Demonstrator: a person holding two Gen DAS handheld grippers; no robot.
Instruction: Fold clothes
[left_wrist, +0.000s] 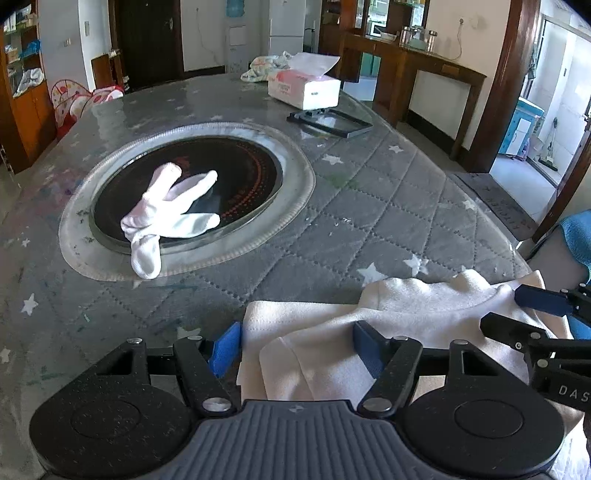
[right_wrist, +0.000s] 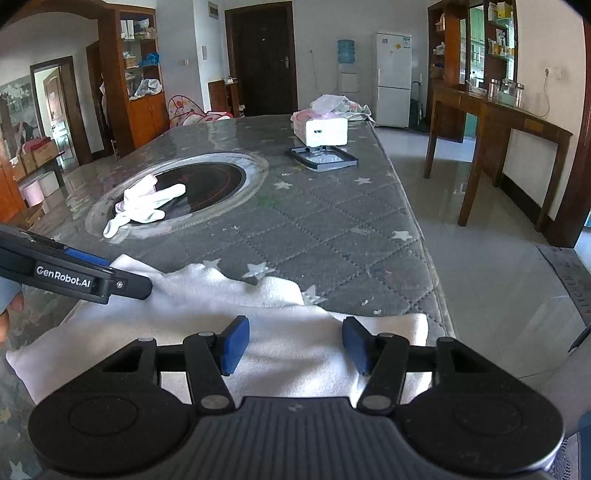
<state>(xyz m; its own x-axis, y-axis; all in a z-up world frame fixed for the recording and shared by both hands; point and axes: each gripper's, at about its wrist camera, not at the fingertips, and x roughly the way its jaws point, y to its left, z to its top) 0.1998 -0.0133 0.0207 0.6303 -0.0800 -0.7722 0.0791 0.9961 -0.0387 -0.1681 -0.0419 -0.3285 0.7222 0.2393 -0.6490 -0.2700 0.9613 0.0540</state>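
A white, soft, towel-like garment (right_wrist: 258, 317) is lying rumpled along the near edge of the surface (right_wrist: 332, 229), which is wearing a grey quilted cover printed with white stars under a clear sheet. One end of the cloth is reaching almost to the near right corner, and a flap is doubled over near its left end.

The left hand-held gripper (left_wrist: 295, 349) is hovering over that left end, its blue pads standing apart with the folded cloth between them but not pinched. The right hand-held gripper (right_wrist: 295, 345) is poised over the right part of the garment, its jaws likewise apart, the cloth lying beneath and between them without being clamped.

Toward the middle of the surface, a round black glass hob (left_wrist: 207, 184) is sitting inside a clear oval ring, and a pile of small white socks (left_wrist: 166, 214) is sprawling across its near left rim, one sock hanging over onto the ring. Nearer the far right corner, a white tissue pack (right_wrist: 325, 129) is standing just behind a flat black square frame (right_wrist: 325, 158), with a bundle of patterned cloth (left_wrist: 264, 64) behind it at the far edge.
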